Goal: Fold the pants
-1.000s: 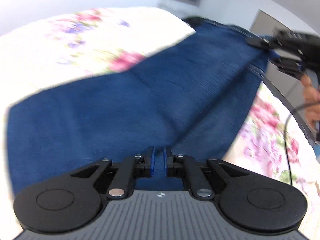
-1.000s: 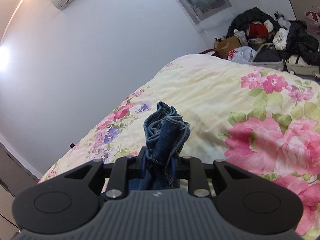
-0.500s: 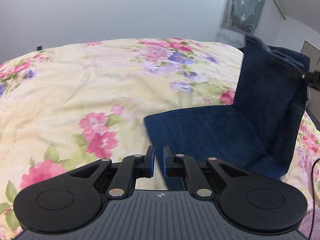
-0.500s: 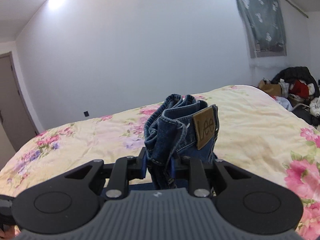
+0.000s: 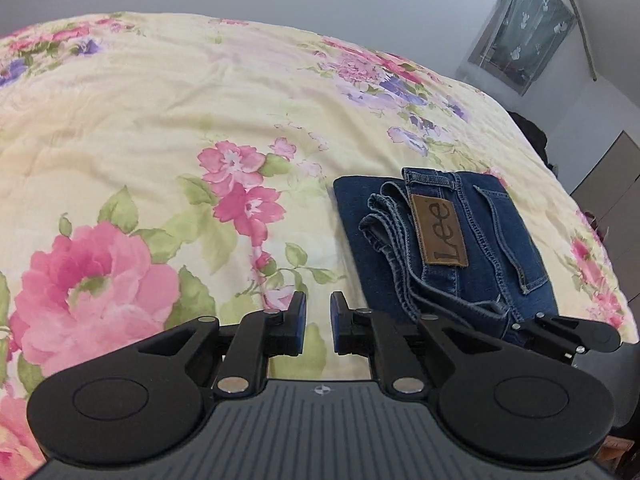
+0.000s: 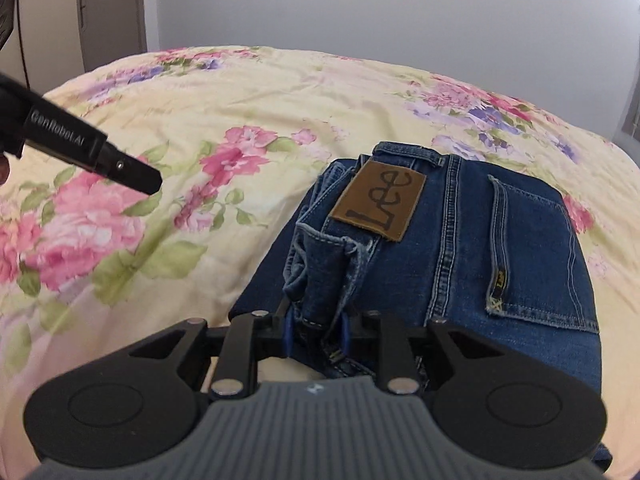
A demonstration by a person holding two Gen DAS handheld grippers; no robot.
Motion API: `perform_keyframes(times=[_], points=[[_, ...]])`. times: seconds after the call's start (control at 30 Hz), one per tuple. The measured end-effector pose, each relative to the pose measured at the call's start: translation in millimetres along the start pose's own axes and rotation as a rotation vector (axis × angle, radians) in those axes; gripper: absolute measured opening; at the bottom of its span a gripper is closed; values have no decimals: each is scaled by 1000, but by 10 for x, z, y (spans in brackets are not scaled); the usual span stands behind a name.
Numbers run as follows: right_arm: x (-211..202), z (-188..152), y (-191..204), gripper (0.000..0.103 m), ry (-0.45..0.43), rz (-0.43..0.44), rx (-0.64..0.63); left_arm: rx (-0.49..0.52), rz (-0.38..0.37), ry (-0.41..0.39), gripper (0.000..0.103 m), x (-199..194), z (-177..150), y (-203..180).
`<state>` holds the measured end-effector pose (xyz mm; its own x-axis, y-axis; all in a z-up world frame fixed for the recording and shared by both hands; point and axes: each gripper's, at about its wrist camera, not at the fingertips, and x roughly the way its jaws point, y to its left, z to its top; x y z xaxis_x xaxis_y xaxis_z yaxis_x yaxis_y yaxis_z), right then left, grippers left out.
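Observation:
The blue jeans [image 5: 480,240] lie folded in a flat stack on the floral quilt [image 5: 160,120], back pocket and brown leather label [image 5: 440,236] facing up. My left gripper [image 5: 318,312] hovers over bare quilt just left of the stack; its jaws are opening and nothing is between them. In the right wrist view the jeans [image 6: 460,260] fill the centre and right. My right gripper [image 6: 315,320] has the bunched waistband edge between its blue pads at the stack's near edge, with its jaws opening. The left gripper [image 6: 152,184] shows as a black tip at upper left. The right gripper [image 5: 520,326] appears at the stack's near right corner.
The quilt [image 6: 240,100] spreads wide to the left of and beyond the jeans. A grey cloth [image 5: 524,36] hangs on the far wall, with a dark heap of clothes [image 5: 536,136] beyond the bed's right edge. A door [image 6: 112,16] stands at the far left.
The right gripper swung the waist end over and down, so the jeans now lie flat as a folded stack. The left gripper moved off the denim to the left and its gap widened.

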<state>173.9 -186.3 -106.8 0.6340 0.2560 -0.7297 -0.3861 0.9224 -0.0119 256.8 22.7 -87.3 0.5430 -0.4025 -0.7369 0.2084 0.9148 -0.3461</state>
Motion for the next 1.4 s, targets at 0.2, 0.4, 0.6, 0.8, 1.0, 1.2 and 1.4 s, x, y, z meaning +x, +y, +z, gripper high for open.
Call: perform_keyframes(times=[0.2, 0.4, 0.6, 0.8, 1.0, 1.2, 1.4], points=[[-186, 237, -126, 39, 34, 94, 33, -186, -162, -8, 24, 172, 116, 56], [-409, 603, -399, 54, -41, 117, 83, -368, -280, 7, 30, 537, 313, 147], [-107, 777, -929, 36, -92, -95, 80, -524, -350, 34, 31, 1044, 372, 266], [218, 568, -1379, 24, -11, -57, 212, -650, -437, 80, 31, 1426, 344, 387], [294, 393, -1417, 24, -43, -23, 239, -477, -367, 42, 16, 1361, 564, 190], [234, 458, -1347, 4, -30, 47, 232, -58, -318, -42, 14, 867, 942, -413], [442, 519, -1278, 0, -19, 56, 267, -31, -224, 9, 13, 1195, 950, -302]])
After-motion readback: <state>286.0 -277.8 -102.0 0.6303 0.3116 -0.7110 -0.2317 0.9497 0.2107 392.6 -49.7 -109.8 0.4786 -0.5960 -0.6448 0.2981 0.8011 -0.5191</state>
